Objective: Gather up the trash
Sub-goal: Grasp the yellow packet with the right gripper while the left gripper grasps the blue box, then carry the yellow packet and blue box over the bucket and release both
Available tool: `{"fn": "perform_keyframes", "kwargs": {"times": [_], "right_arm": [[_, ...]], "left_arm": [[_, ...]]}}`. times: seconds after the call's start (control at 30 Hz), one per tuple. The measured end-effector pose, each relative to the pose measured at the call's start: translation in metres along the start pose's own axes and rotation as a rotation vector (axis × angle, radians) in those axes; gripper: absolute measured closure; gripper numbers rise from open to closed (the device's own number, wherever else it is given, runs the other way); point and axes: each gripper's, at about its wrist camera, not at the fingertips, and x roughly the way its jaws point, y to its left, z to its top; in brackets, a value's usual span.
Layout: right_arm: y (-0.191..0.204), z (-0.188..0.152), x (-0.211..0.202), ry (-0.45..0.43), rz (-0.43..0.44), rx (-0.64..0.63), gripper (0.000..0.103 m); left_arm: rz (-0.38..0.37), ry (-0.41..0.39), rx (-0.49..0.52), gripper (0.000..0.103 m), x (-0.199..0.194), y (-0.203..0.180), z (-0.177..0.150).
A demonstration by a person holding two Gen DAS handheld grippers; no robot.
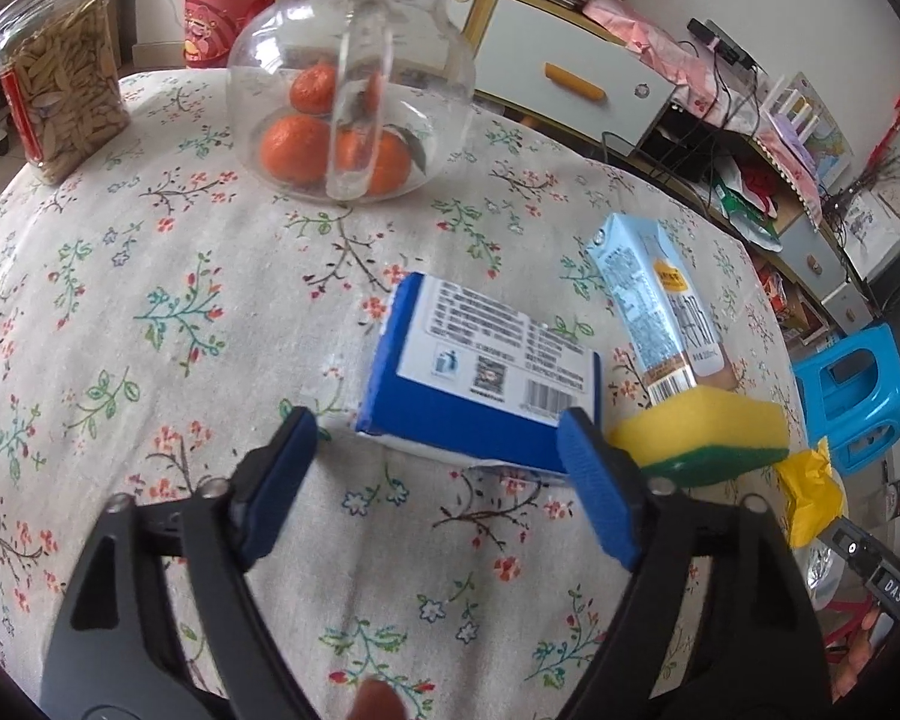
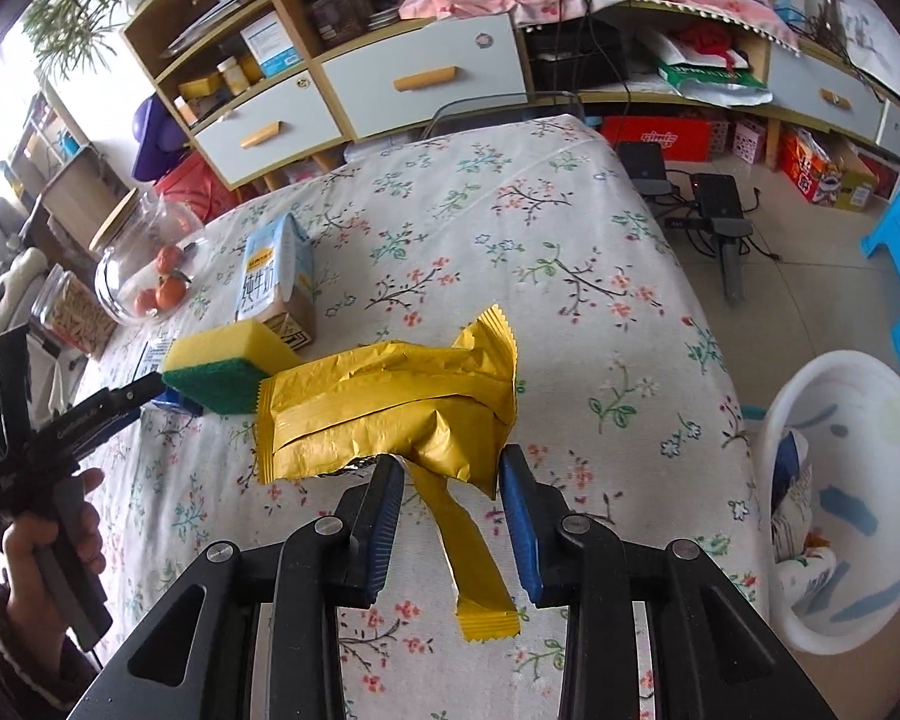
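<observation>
Left wrist view: blue-padded fingers (image 1: 594, 492) of the left gripper (image 1: 435, 438) stand wide apart over the floral tablecloth (image 1: 150, 312), nothing between them. Just beyond, at 12 o'clock, lies a blue-and-white box (image 1: 480, 372), label up with small print, a QR code and a barcode, none of it readable. At 2 o'clock a yellow-and-green sponge (image 1: 699, 435) touches a pale blue carton (image 1: 660, 312). A glass jar (image 1: 354, 90) of oranges sits at 11 o'clock, a seed jar (image 1: 60, 96) at 10 o'clock. Bare cloth lies open from 8 to 11 o'clock. The table edge falls away at 3 o'clock, with a blue stool (image 1: 852, 402) beyond.

Right wrist view: the right gripper (image 2: 450, 474) is clamped on a crumpled yellow wrapper (image 2: 390, 408), held clear above the cloth, one strip hanging between the fingers. The carton (image 2: 273, 282) here shows large Chinese lettering. The table edge runs from 1 to 5 o'clock, with open floor beyond. Only this view shows a white bin (image 2: 840, 510) at 4 o'clock, with trash inside, and a hand (image 2: 48, 552) holding the left gripper at 9 o'clock.
</observation>
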Motion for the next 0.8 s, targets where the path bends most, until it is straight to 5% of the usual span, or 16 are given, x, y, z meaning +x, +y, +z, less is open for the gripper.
{"fn": "perform_keyframes", "kwargs": {"times": [0.07, 0.3, 0.53, 0.8], "right_arm": [[-0.003, 0.0, -0.002, -0.004, -0.003, 0.003, 0.069], [-0.011, -0.002, -0.004, -0.002, -0.014, 0.017, 0.069], [-0.013, -0.002, -0.005, -0.004, -0.019, 0.014, 0.069], [-0.025, -0.003, -0.009, -0.007, -0.043, 0.022, 0.069]], "left_arm": [[0.01, -0.029, 0.045, 0.004, -0.003, -0.008, -0.002], [0.083, -0.035, 0.188, 0.004, 0.007, -0.032, -0.007], [0.121, -0.016, 0.195, 0.004, 0.023, -0.025, -0.006], [0.08, -0.051, 0.2, 0.009, 0.019, -0.025, -0.008]]}}
